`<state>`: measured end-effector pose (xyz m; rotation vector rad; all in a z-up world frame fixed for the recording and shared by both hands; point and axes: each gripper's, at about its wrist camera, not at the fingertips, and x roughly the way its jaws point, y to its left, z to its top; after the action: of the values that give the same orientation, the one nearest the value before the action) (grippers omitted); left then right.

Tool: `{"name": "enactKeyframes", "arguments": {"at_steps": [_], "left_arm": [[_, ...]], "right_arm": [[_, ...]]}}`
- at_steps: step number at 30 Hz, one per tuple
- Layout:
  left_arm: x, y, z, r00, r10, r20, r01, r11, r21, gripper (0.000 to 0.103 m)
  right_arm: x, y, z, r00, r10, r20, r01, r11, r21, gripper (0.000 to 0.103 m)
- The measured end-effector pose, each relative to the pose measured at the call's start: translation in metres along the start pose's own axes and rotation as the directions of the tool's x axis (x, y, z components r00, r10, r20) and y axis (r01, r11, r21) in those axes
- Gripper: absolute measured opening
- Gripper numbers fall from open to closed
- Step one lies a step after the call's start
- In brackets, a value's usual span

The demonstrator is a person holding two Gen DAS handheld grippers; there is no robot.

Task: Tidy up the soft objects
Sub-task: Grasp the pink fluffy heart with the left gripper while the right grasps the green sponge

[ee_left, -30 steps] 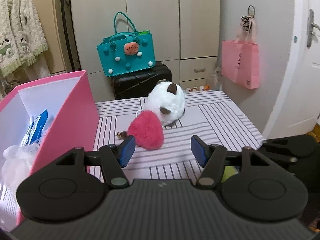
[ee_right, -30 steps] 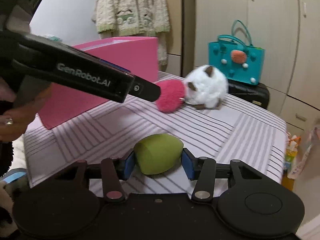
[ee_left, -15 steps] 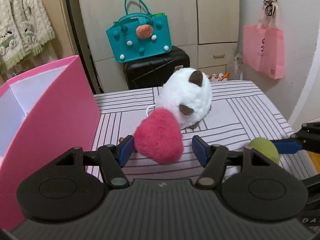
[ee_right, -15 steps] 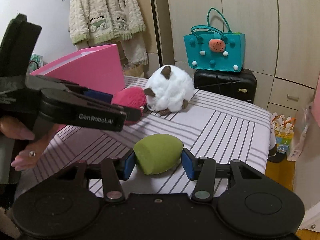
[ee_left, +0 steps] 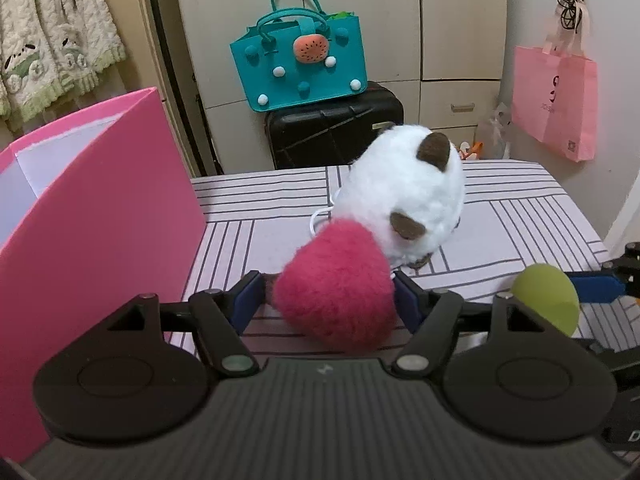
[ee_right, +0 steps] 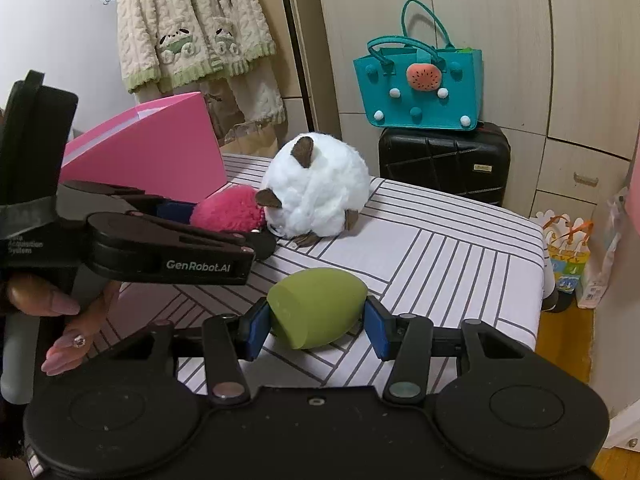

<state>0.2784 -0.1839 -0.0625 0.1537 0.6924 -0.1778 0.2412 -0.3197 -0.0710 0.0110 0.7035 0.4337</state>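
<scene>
A fluffy pink pom point(ee_left: 332, 280) lies on the striped table point(ee_left: 520, 224), leaning against a round white plush point(ee_left: 404, 196) with brown ears. My left gripper point(ee_left: 326, 294) straddles the pom; its jaws are opening, with a gap showing at the left pad and the right pad at the fur's edge. In the right wrist view my right gripper point(ee_right: 318, 326) is shut on a green egg-shaped sponge point(ee_right: 316, 312), held just above the table. The same sponge point(ee_left: 548, 296) shows at the right of the left wrist view.
An open pink box point(ee_left: 100, 220) stands on the table's left side, close to the pom. Beyond the table a teal bag point(ee_left: 304, 64) sits on a black suitcase point(ee_left: 332, 124). A pink bag point(ee_left: 556, 100) hangs at right. A hand point(ee_right: 60, 312) holds the left gripper.
My left gripper has come forward and down onto the pink pom, which now lies between its wider-spread fingers. The right gripper has shifted sideways, still gripping the green sponge.
</scene>
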Motion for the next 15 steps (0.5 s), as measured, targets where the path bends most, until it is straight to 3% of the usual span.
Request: {"name": "enactKeyframes", "arguments": {"at_steps": [2, 6, 15], "left_arm": [[0.000, 0.001, 0.000, 1.000, 0.000, 0.001, 0.000, 1.000, -0.008, 0.066], [-0.004, 0.002, -0.002, 1.000, -0.001, 0.002, 0.001, 1.000, -0.006, 0.048], [-0.027, 0.005, -0.009, 0.997, -0.080, 0.010, 0.080, 0.997, 0.003, 0.045]], "right_arm": [[0.000, 0.000, 0.000, 1.000, 0.001, 0.002, -0.001, 1.000, 0.007, 0.055], [-0.003, 0.001, -0.001, 1.000, -0.001, -0.001, 0.001, 1.000, 0.021, 0.055], [-0.013, 0.012, -0.006, 1.000, 0.010, -0.015, -0.009, 0.999, 0.031, 0.055]]}}
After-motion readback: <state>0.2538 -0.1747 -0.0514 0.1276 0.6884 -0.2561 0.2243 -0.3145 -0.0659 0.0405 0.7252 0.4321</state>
